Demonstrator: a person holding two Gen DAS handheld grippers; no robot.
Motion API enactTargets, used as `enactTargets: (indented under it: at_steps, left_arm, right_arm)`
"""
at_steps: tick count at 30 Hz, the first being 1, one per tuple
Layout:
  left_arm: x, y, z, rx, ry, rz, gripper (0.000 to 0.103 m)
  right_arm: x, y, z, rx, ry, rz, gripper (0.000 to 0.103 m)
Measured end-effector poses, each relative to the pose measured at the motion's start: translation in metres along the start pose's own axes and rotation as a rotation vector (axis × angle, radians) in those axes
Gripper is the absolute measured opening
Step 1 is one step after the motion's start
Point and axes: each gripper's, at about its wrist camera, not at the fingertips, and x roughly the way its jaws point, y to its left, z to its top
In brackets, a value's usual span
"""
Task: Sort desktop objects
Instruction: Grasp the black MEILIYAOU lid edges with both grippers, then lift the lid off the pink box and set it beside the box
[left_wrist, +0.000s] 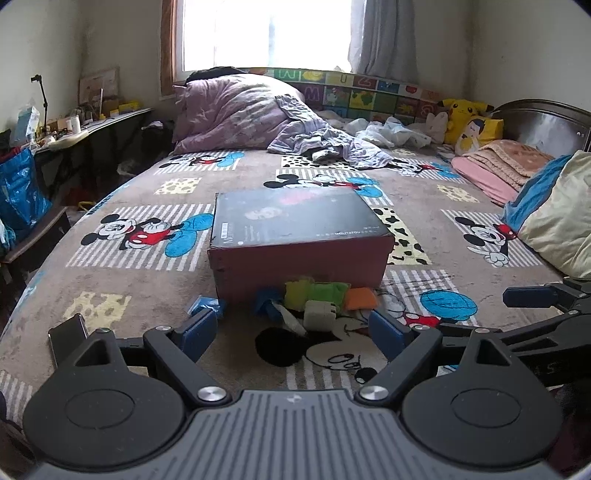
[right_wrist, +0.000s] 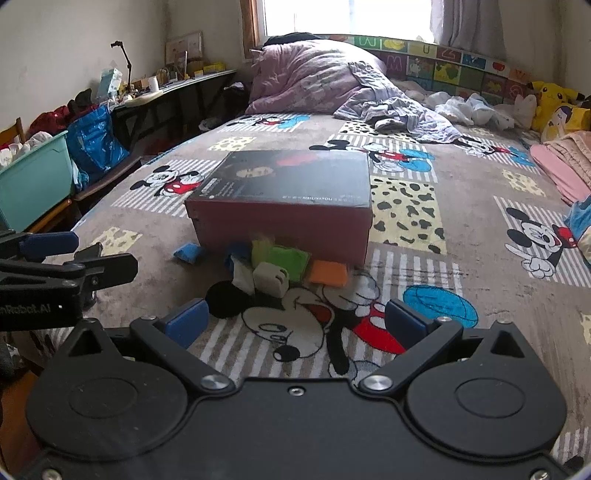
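Small clutter is what I'm after: a heap of bits lying on the bed (left_wrist: 122, 306) right against the near wall of the shut box (left_wrist: 299, 236). I'm looking down my left claw (left_wrist: 291, 332), fingers spread wide with nothing between them, and the heap sits dead ahead, just beyond the fingertips.

Nearest to me is the white charger block (left_wrist: 320, 314), squat and cube-like, so no real long axis; in the right wrist view its slotted face (right_wrist: 270, 278) turns towards that camera. Behind it, touching the box, the green beanbag (left_wrist: 317, 293) has its long side running left-right along the box wall, and the orange beanbag (left_wrist: 361, 298) lies just to its right. A white tube-like thing (left_wrist: 291, 319) slants from upper left down towards me; I can't tell what it is. One blue beanbag (left_wrist: 205, 305) lies apart to the left, near my left finger.

Right claw (right_wrist: 295, 325) is also spread and empty, low over the bed. From there the heap is ahead and a touch left of centre, further off than from the left one. So I judge the left claw nearer to the charger, and the lone blue beanbag clearly on its side too. The orange beanbag (right_wrist: 328, 275) favours the right claw.

My call: push the left claw straight forward onto the charger, fingers straddling it left-right. The risk I see is snagging the white tube lying against it.
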Motion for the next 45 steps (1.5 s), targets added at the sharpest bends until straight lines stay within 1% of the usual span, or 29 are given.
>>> enactTargets:
  at_steps: [3, 5, 7, 9, 10, 13, 17, 19, 21, 23, 25, 28, 31, 38, 39, 41, 45]
  left_arm:
    - [0.000, 0.002, 0.000, -0.002, -0.002, -0.004, 0.089]
    - [-0.001, 0.011, 0.000, -0.026, -0.001, -0.017, 0.089]
    - [0.003, 0.012, -0.001, -0.015, 0.002, -0.015, 0.089]
    - [0.016, 0.007, 0.001, -0.005, 0.020, -0.004, 0.089]
    - [0.020, 0.008, 0.002, -0.009, 0.016, -0.005, 0.089]
    - [0.042, 0.023, 0.006, -0.051, 0.021, -0.026, 0.089]
    - [0.074, 0.050, 0.015, -0.133, 0.004, -0.046, 0.089]
    - [0.091, 0.063, 0.020, -0.161, -0.010, -0.052, 0.089]
    - [0.112, 0.074, 0.026, -0.173, -0.022, -0.054, 0.089]
    - [0.134, 0.084, 0.034, -0.181, -0.024, -0.048, 0.089]
    - [0.158, 0.093, 0.043, -0.192, -0.024, -0.054, 0.089]
    - [0.186, 0.103, 0.054, -0.205, -0.018, -0.066, 0.089]
    - [0.209, 0.113, 0.062, -0.219, -0.004, -0.073, 0.089]
    - [0.245, 0.122, 0.073, -0.190, 0.038, -0.085, 0.089]
    - [0.251, 0.123, 0.075, -0.186, 0.045, -0.087, 0.089]
    - [0.258, 0.124, 0.077, -0.177, 0.056, -0.095, 0.089]
    - [0.270, 0.122, 0.080, -0.150, 0.097, -0.129, 0.089]
  right_arm:
    - [-0.002, 0.000, -0.001, 0.005, -0.003, -0.002, 0.102]
    - [-0.002, -0.004, -0.002, 0.011, 0.014, -0.006, 0.102]
    - [0.007, -0.005, -0.001, 0.005, 0.038, -0.030, 0.102]
    - [0.015, -0.006, 0.000, 0.011, 0.052, -0.029, 0.102]
    - [0.018, -0.008, 0.000, 0.016, 0.052, -0.025, 0.102]
    - [0.034, -0.017, 0.007, 0.041, 0.063, 0.000, 0.102]
    - [0.052, -0.039, 0.021, 0.134, -0.015, 0.069, 0.102]
    - [0.061, -0.049, 0.030, 0.152, -0.055, 0.095, 0.102]
    - [0.082, -0.057, 0.042, 0.163, -0.079, 0.116, 0.102]
    - [0.102, -0.066, 0.055, 0.187, -0.083, 0.121, 0.102]
    - [0.124, -0.076, 0.069, 0.227, -0.074, 0.126, 0.102]
    - [0.158, -0.094, 0.087, 0.312, -0.036, 0.161, 0.102]
    - [0.188, -0.105, 0.095, 0.358, -0.009, 0.196, 0.102]
    - [0.233, -0.101, 0.099, 0.338, 0.044, 0.230, 0.102]
    - [0.235, -0.098, 0.100, 0.327, 0.047, 0.237, 0.102]
    - [0.240, -0.110, 0.108, 0.304, 0.052, 0.240, 0.102]
    - [0.245, -0.108, 0.113, 0.238, 0.069, 0.254, 0.102]
